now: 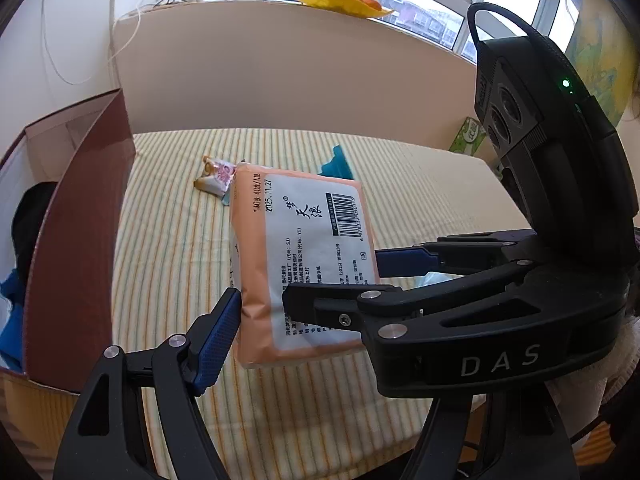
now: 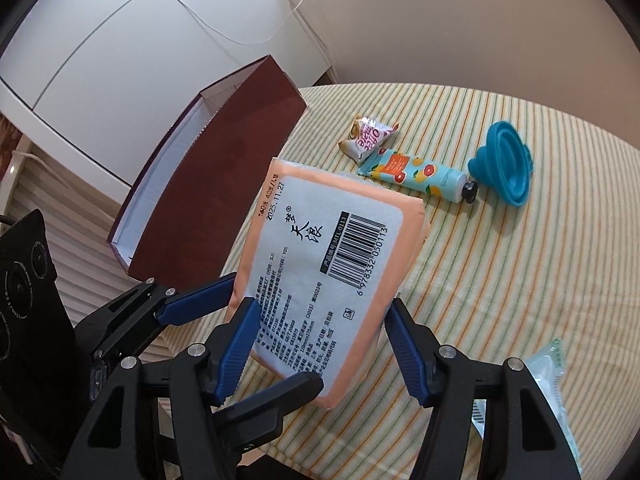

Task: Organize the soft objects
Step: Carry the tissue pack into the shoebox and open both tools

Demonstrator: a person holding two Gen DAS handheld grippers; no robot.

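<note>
The orange tissue pack is hanging tilted above the striped tablecloth, its white barcode label facing both cameras, just beside the near wall of the open maroon box.

The left gripper is clamping the pack's lower corner. One blue pad is slipping behind the pack and the black finger is pressing across the label's bottom edge. In the left wrist view, only its left pad is showing, touching the pack's side.

The right gripper is straddling the same pack with its tongs fairly wide. Its left pad is lying over the label and its right pad is sitting at the pack's far edge. Whether it is actually squeezing cannot be told.

Farther back on the cloth, a snack sachet is touching a fruit-printed hand cream tube. The tube's black cap is lying just beside a blue collapsible funnel. A pale green packet is lying near the right gripper.
</note>
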